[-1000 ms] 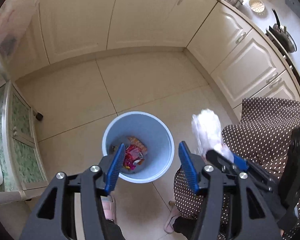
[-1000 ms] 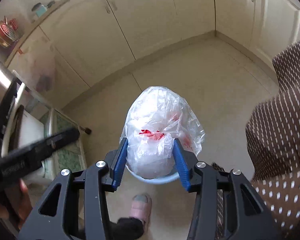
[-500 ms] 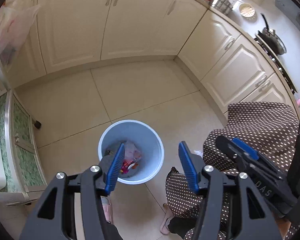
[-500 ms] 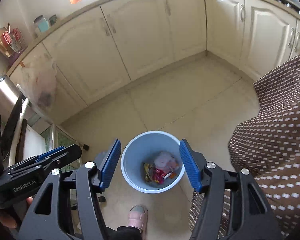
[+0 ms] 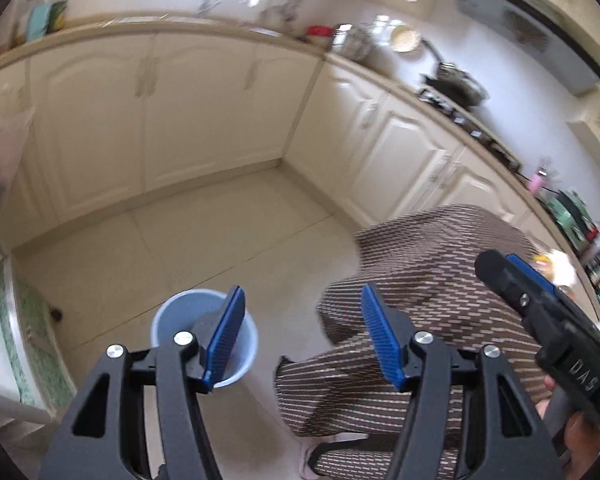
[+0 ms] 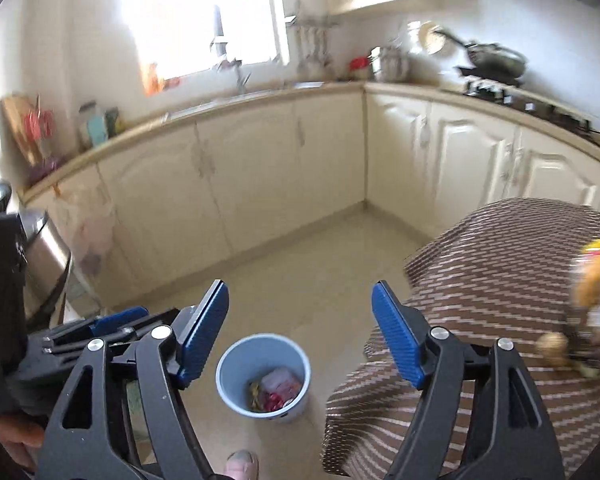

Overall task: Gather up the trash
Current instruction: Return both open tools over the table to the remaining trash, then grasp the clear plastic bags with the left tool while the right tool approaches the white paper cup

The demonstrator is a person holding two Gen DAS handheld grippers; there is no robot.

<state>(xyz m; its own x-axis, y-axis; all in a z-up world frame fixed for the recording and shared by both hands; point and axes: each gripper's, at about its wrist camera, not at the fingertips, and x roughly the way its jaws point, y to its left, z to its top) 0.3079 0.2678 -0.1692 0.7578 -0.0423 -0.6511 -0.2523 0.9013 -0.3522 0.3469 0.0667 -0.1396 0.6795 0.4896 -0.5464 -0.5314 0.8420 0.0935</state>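
A light blue trash bin (image 6: 263, 376) stands on the tiled floor, holding a clear plastic bag (image 6: 279, 381) and colourful wrappers. It also shows in the left wrist view (image 5: 180, 316), partly behind my left finger. My left gripper (image 5: 302, 336) is open and empty, raised above the floor. My right gripper (image 6: 300, 332) is open and empty, high above the bin. Each gripper shows in the other's view: the right one (image 5: 540, 312), the left one (image 6: 100, 332).
A table with a brown dotted cloth (image 6: 500, 280) stands at the right, with blurred yellow and orange items (image 6: 592, 276) on it. Cream cabinets (image 6: 260, 176) line the far walls under a cluttered counter. A steel bin (image 6: 44, 256) stands at the left.
The right gripper opened and dropped the plastic bag into the bin. Both grippers then rose and tilted up, so the counter, window and table came into view.
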